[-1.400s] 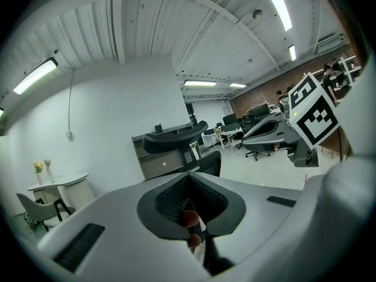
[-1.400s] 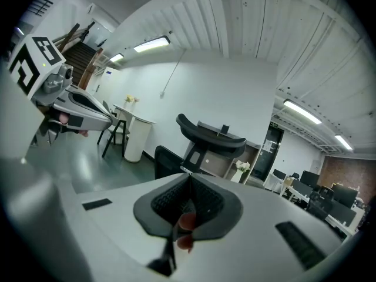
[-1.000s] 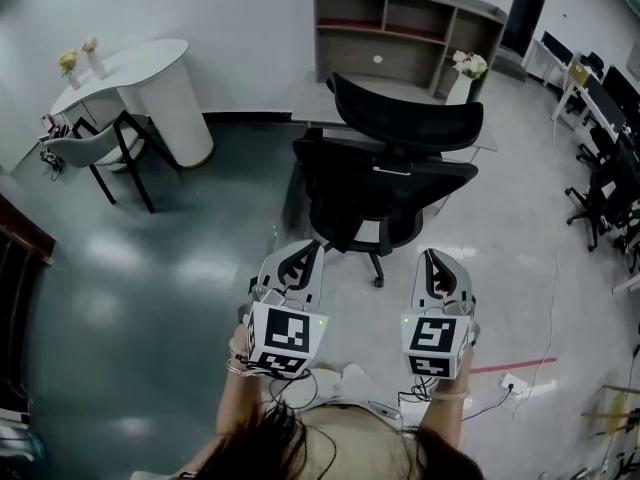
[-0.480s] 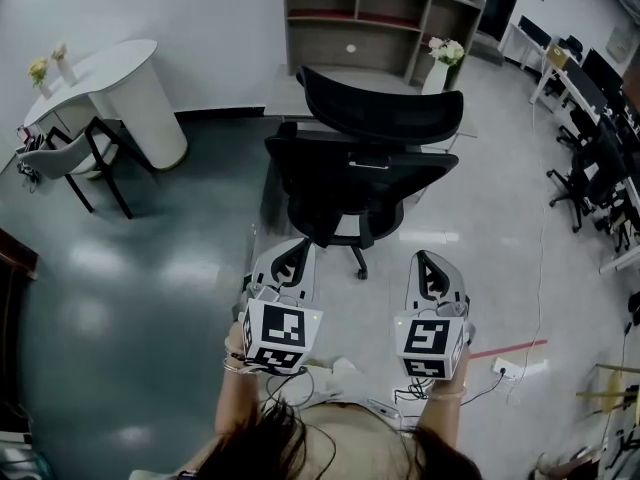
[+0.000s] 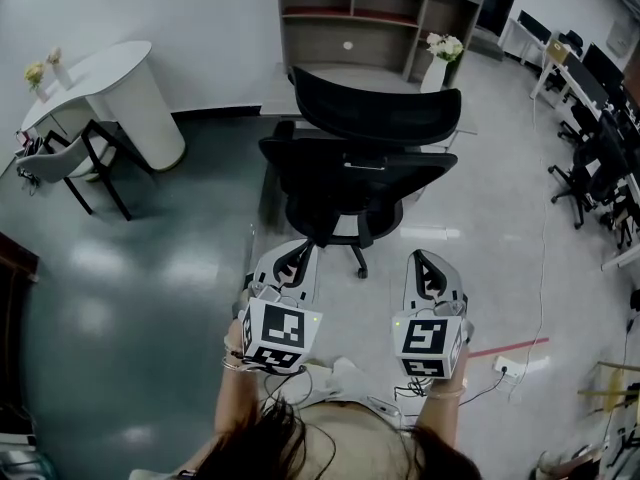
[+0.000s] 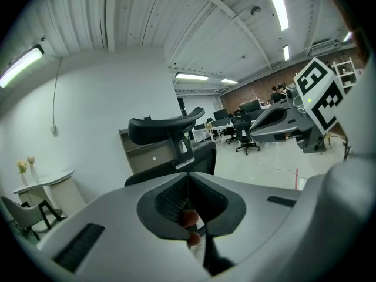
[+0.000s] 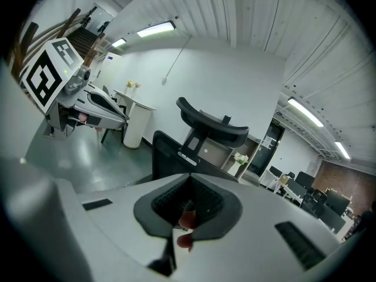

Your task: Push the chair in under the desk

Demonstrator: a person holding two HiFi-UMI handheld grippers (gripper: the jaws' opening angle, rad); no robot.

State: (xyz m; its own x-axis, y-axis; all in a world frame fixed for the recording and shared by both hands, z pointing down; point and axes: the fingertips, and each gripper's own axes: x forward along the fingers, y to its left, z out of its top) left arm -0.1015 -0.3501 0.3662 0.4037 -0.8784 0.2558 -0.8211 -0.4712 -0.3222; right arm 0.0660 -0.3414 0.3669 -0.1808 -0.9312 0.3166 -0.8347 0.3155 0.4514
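Note:
A black mesh office chair (image 5: 355, 173) with a curved headrest (image 5: 375, 113) stands with its back towards me, in front of a light grey desk (image 5: 278, 96) that it partly hides. Both grippers are side by side just behind the chair's wheeled base, without touching it. My left gripper (image 5: 301, 251) is shut with nothing in it, and so is my right gripper (image 5: 426, 261). The left gripper view shows its closed jaws (image 6: 187, 180) pointing at the chair back (image 6: 182, 157). In the right gripper view, the closed jaws (image 7: 189, 182) point at the backrest (image 7: 170, 154).
A grey shelf unit (image 5: 380, 13) and a vase of flowers (image 5: 442, 53) stand behind the desk. At the left are a white rounded table (image 5: 110, 78) and a small chair (image 5: 60, 158). Black office chairs (image 5: 590, 168) are at the right. A power strip (image 5: 505, 365) and cable lie on the floor.
The view has drifted, so the chair and desk sit further left and higher in it. Both grippers stay shut, side by side behind the chair.

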